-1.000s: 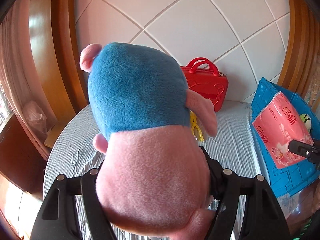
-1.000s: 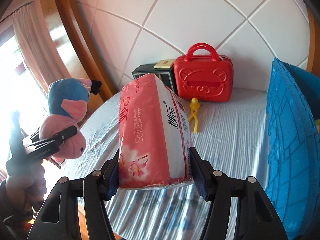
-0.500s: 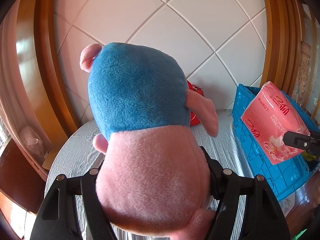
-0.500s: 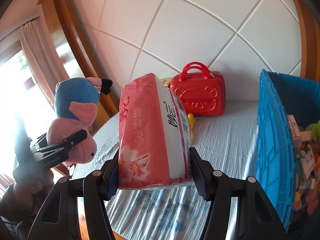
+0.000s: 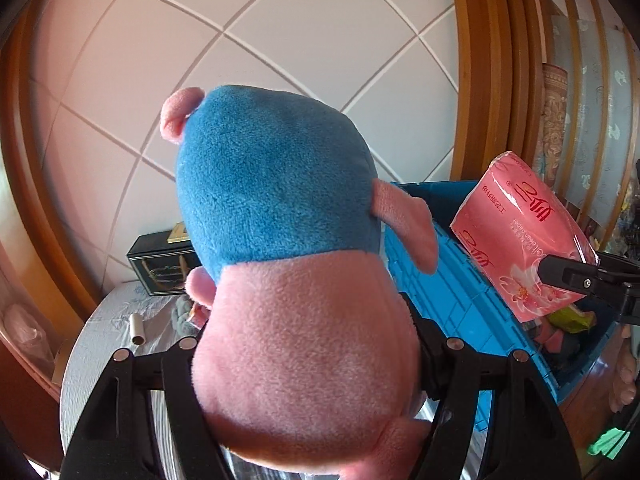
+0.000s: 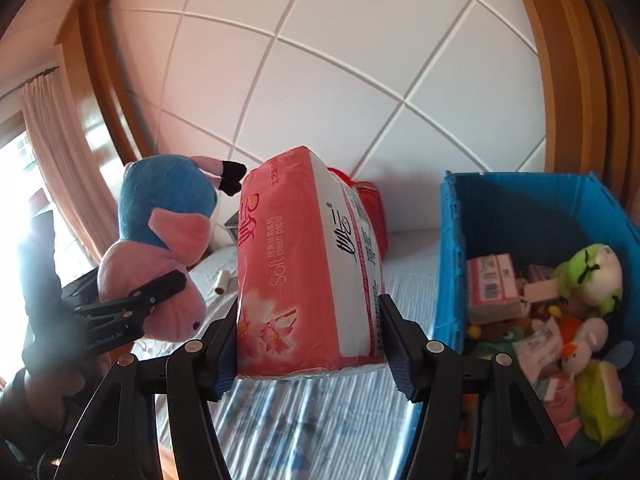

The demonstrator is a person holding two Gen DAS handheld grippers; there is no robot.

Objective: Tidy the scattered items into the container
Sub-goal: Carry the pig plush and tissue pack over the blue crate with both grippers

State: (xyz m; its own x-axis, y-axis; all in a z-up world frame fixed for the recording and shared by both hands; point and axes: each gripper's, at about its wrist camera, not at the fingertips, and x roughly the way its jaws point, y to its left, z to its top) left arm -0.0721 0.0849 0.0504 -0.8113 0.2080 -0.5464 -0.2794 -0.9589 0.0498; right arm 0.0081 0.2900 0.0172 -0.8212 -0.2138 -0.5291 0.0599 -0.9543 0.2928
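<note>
A pink-and-blue plush pig [image 5: 288, 280] is clamped head-down and aloft beside a pink tissue pack [image 6: 308, 272], also clamped upright; the blue crate [image 6: 452, 248] holds toys and packets.

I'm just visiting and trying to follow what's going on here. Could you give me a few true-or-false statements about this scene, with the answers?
1. The left gripper holds a plush pig. True.
2. The right gripper is empty. False: it is clamped on a pink tissue pack.
3. The blue crate already contains toys. True.
4. The tissue pack lies inside the crate. False: it is held in the air beside it.
</note>
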